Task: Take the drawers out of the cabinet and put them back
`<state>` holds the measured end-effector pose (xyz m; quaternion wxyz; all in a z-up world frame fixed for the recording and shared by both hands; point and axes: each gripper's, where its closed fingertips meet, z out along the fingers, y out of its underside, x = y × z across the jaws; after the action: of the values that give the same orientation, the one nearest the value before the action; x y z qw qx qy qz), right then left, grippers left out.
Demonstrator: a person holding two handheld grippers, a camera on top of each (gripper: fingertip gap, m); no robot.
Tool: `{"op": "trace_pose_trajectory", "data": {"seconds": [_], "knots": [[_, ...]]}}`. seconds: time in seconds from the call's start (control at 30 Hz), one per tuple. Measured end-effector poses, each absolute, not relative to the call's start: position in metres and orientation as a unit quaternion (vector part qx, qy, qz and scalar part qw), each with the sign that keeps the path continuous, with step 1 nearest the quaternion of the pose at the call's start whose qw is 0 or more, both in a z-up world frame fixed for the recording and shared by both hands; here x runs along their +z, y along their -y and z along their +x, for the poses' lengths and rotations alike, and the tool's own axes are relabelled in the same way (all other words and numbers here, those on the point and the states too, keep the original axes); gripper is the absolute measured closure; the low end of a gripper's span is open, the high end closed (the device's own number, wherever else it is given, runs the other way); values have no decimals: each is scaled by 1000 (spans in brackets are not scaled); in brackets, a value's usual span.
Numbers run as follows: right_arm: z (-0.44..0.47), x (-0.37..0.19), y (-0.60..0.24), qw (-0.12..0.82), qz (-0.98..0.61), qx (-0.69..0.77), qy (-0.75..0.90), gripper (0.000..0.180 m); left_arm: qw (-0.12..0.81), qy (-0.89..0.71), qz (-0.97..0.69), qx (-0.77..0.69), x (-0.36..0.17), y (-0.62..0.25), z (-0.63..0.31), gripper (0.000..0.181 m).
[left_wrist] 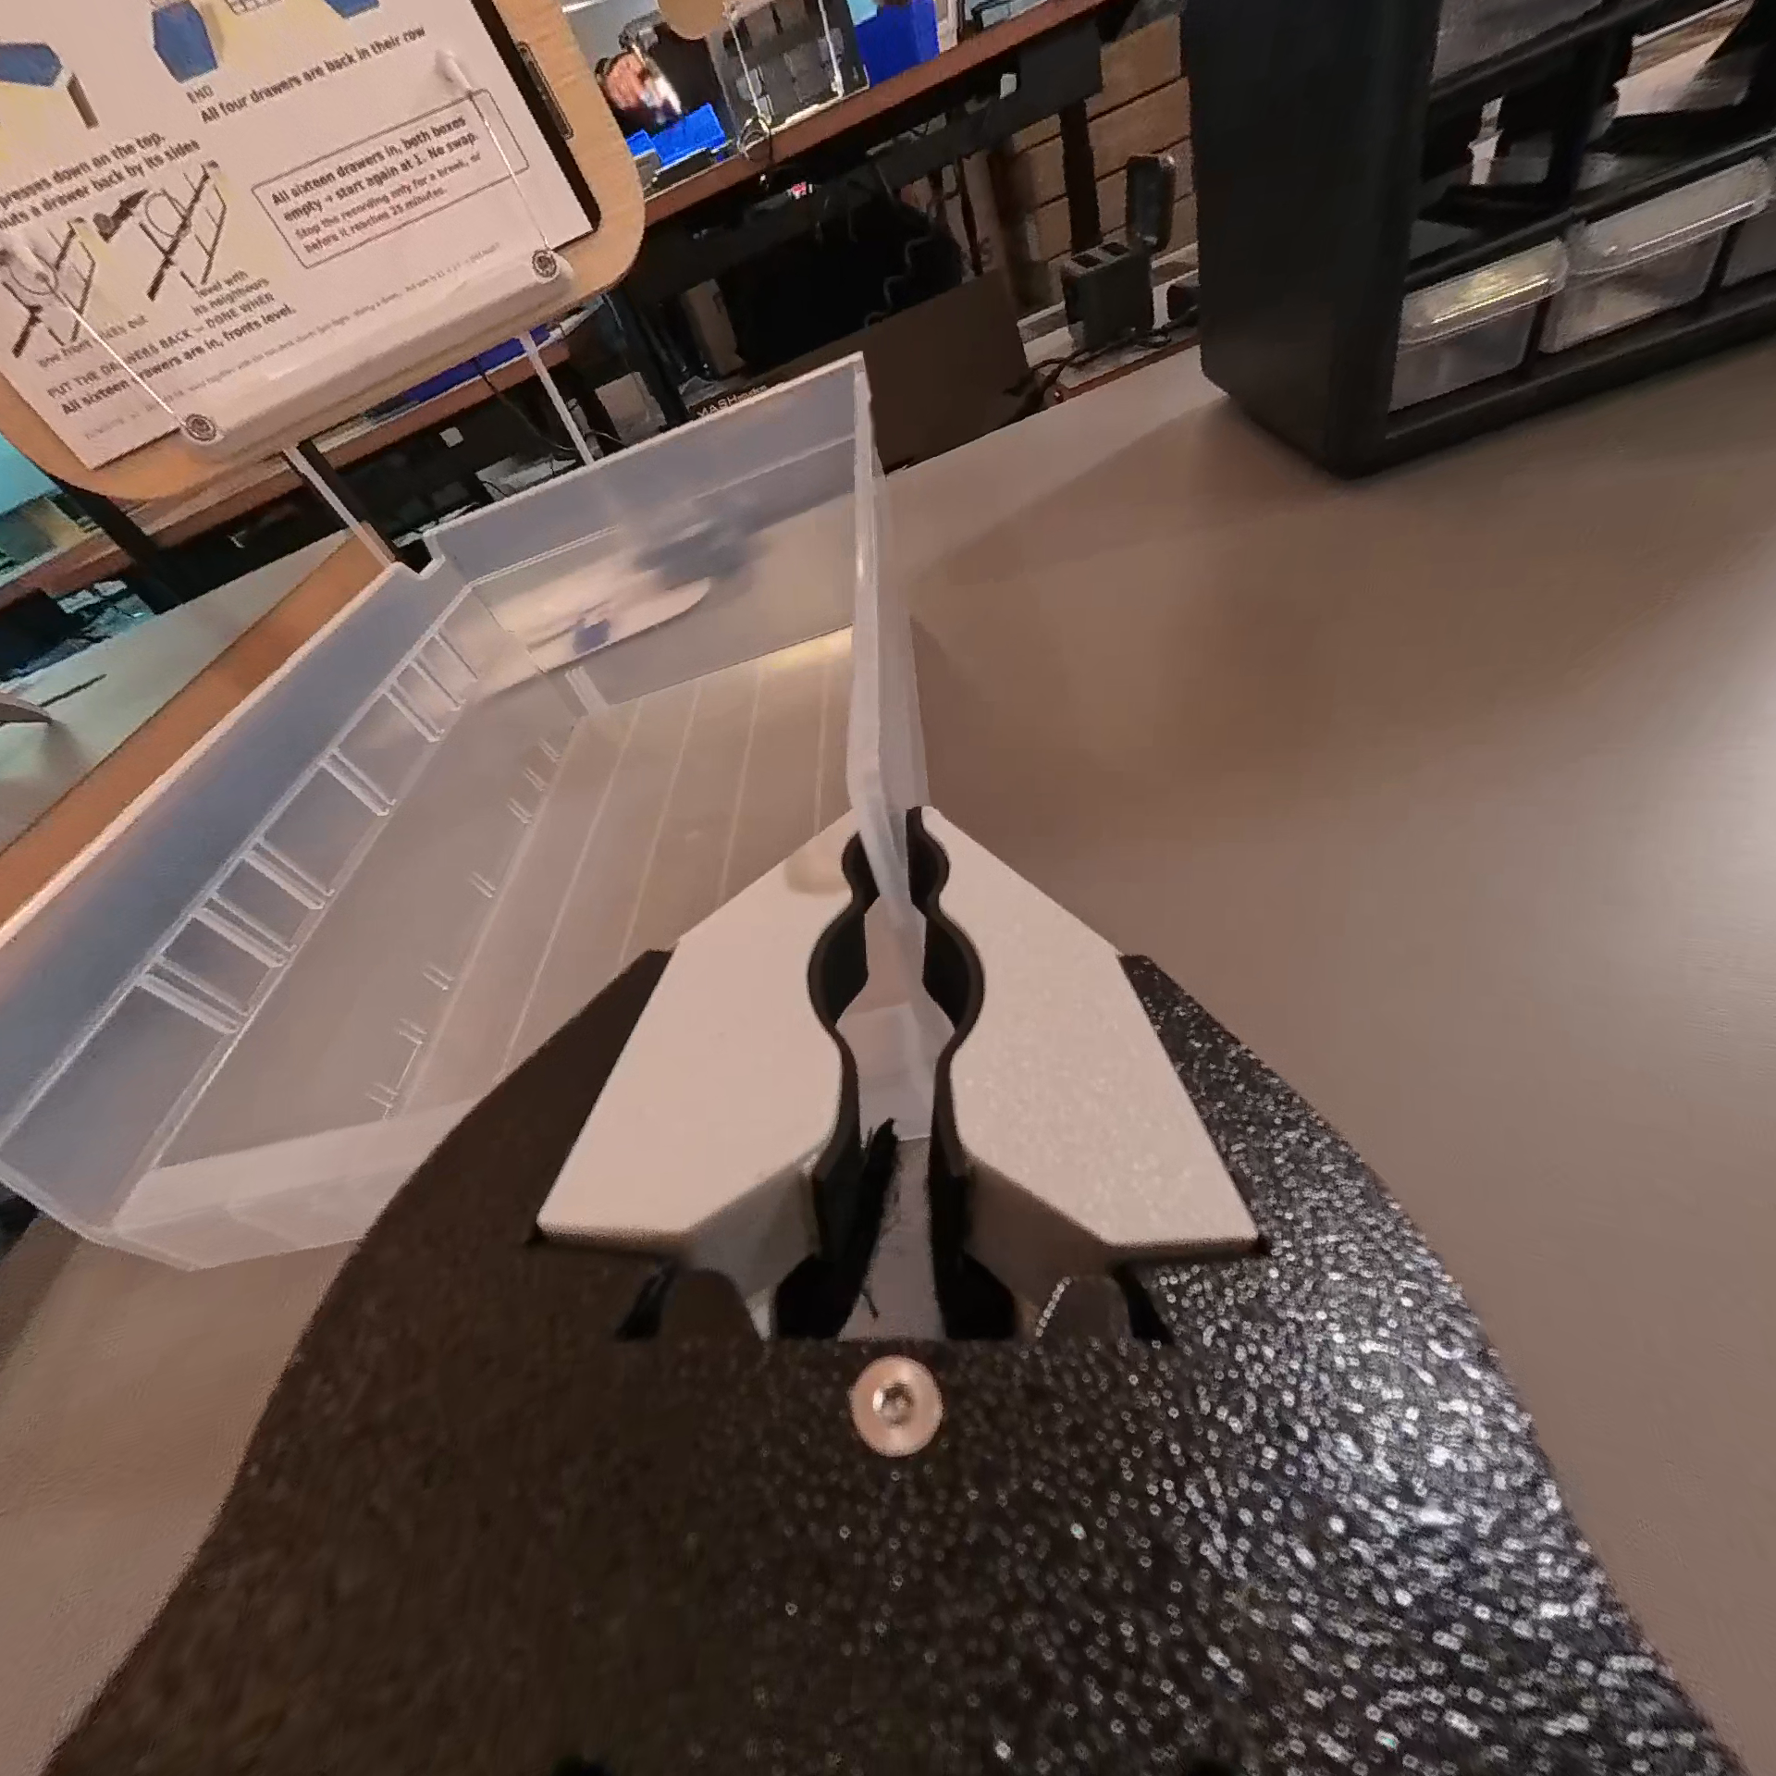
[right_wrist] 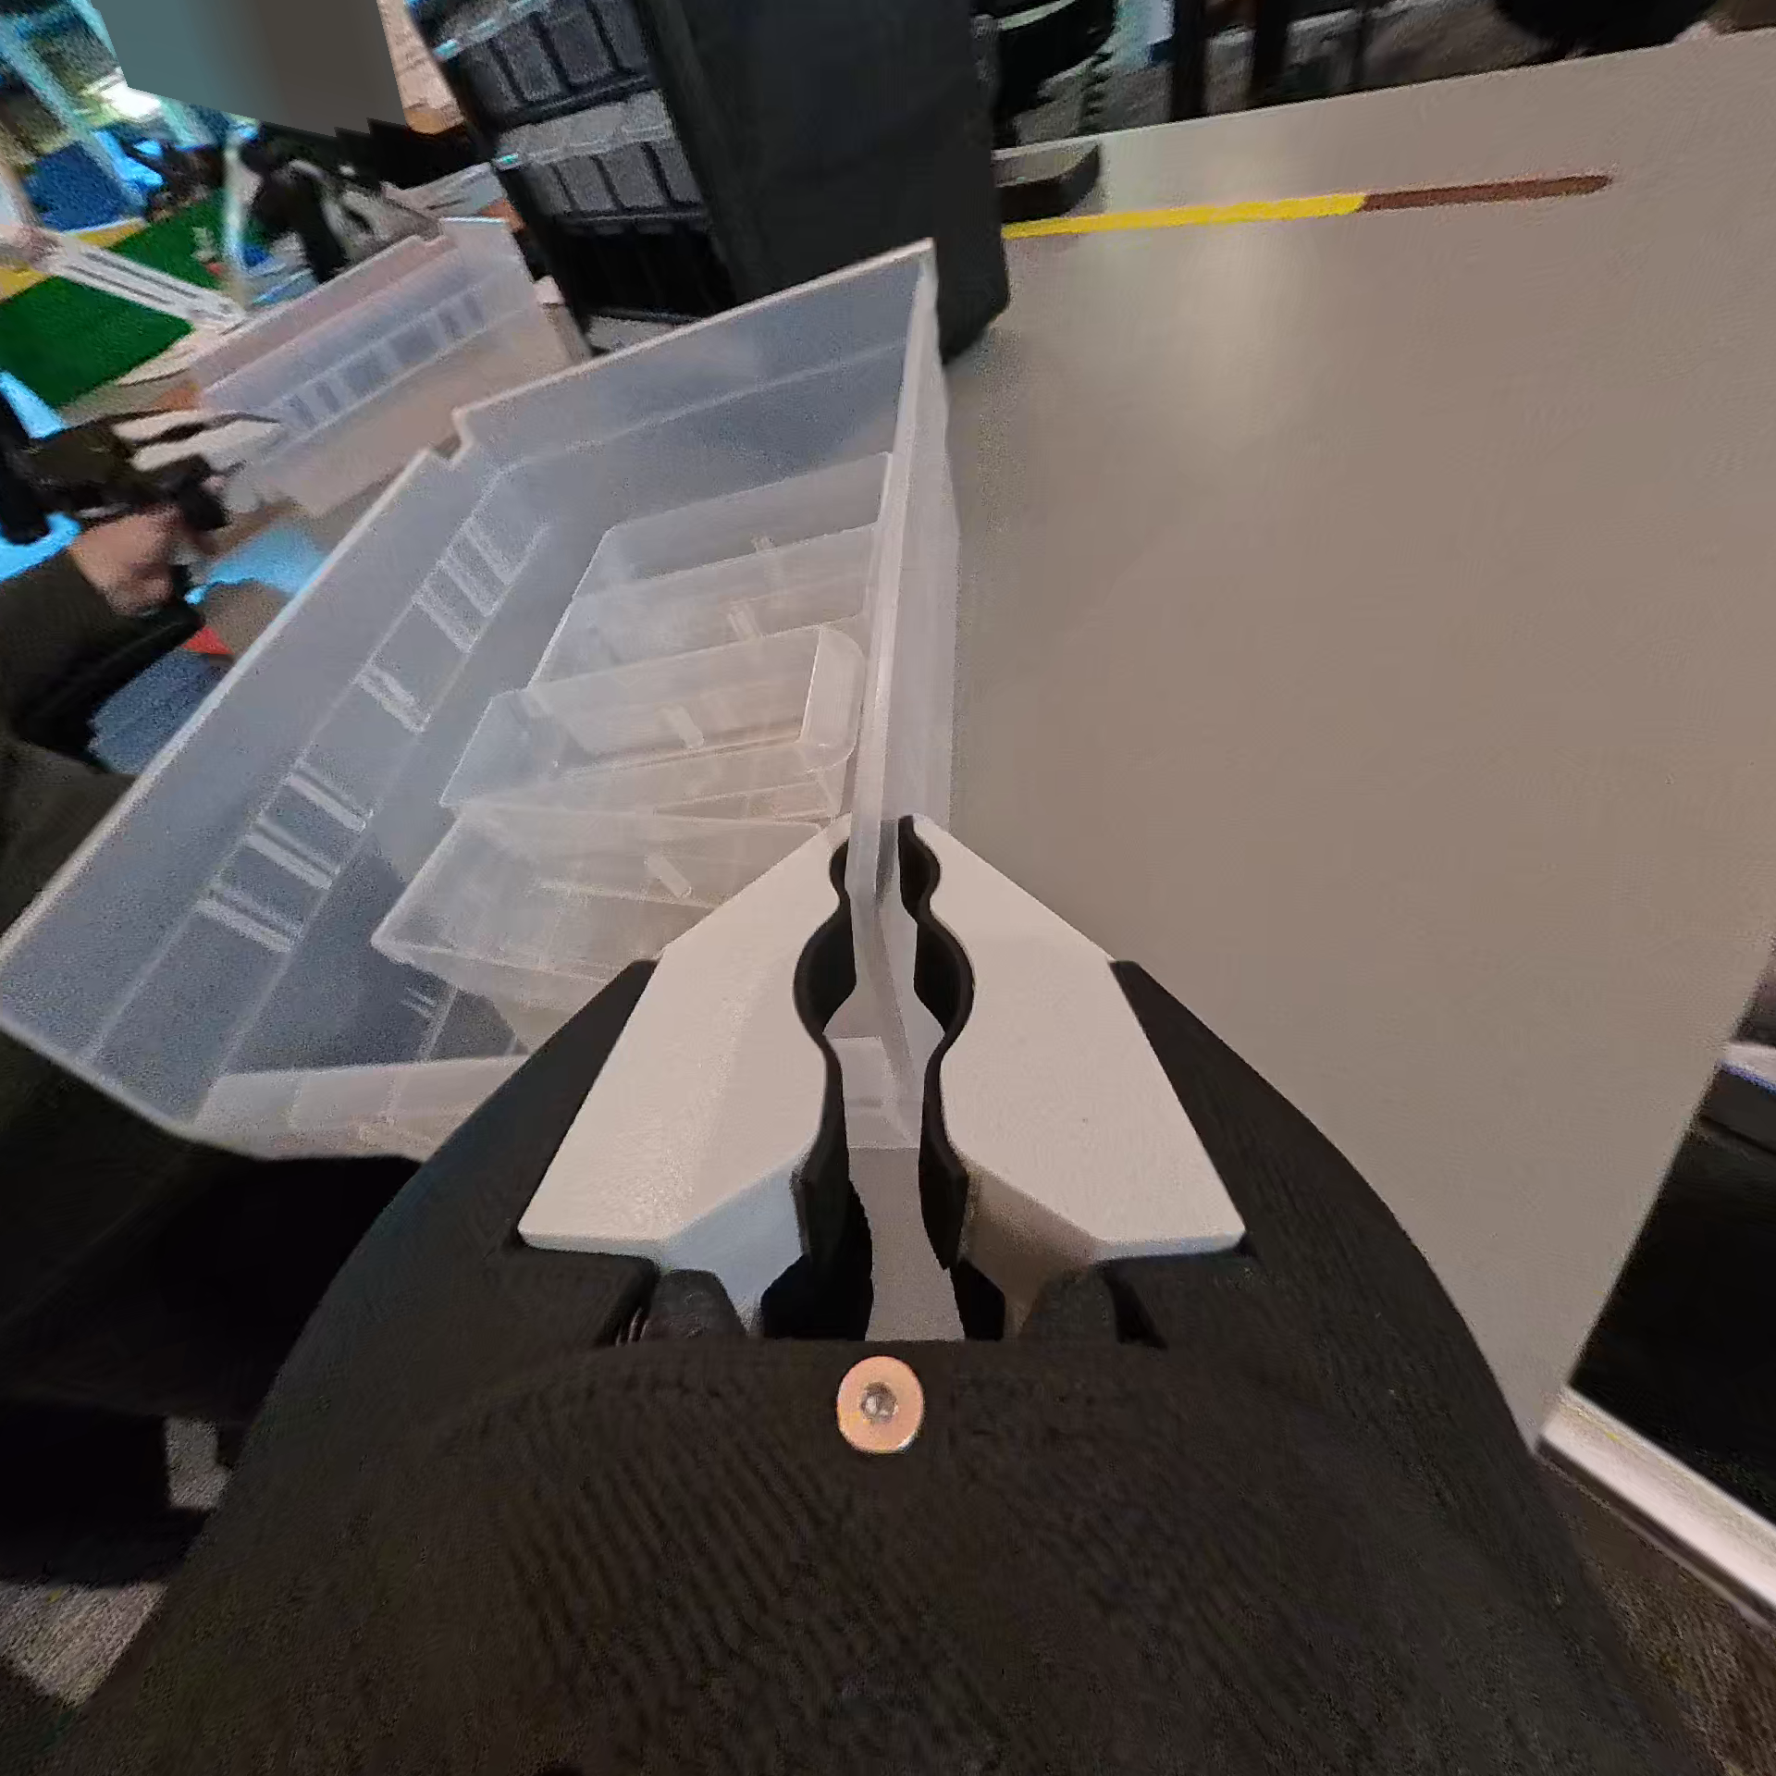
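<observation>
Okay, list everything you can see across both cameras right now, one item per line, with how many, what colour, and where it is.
Large bins: two, translucent; an empty bin clamped by its right wall, and a loaded bin gripped likewise.
Small drawers: at least three, clear, lying in the loaded bin.
Cabinet: one, black, on the far right of the table, some clear drawers seated.
Instruction sheet: one, white on a wooden board, upper left.
Table: one, grey-beige.
Tape strip: yellow and brown, on the far tabletop.
Left gripper: black and white, closed on the empty bin's wall.
Right gripper: black and white, closed on the loaded bin's wall.

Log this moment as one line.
left claw: shut on empty translucent plastic bin | right claw: shut on translucent plastic bin holding small clear drawers
</observation>
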<state>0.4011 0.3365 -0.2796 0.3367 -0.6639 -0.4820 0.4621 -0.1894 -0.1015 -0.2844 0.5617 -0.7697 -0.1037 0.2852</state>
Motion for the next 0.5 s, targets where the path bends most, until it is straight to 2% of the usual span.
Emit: {"op": "trace_pose_trajectory", "data": {"seconds": [0.5], "knots": [[271,-280,-299,274,-595,475,587,178,562,98,-767,295,-284,99,-190,178]]}}
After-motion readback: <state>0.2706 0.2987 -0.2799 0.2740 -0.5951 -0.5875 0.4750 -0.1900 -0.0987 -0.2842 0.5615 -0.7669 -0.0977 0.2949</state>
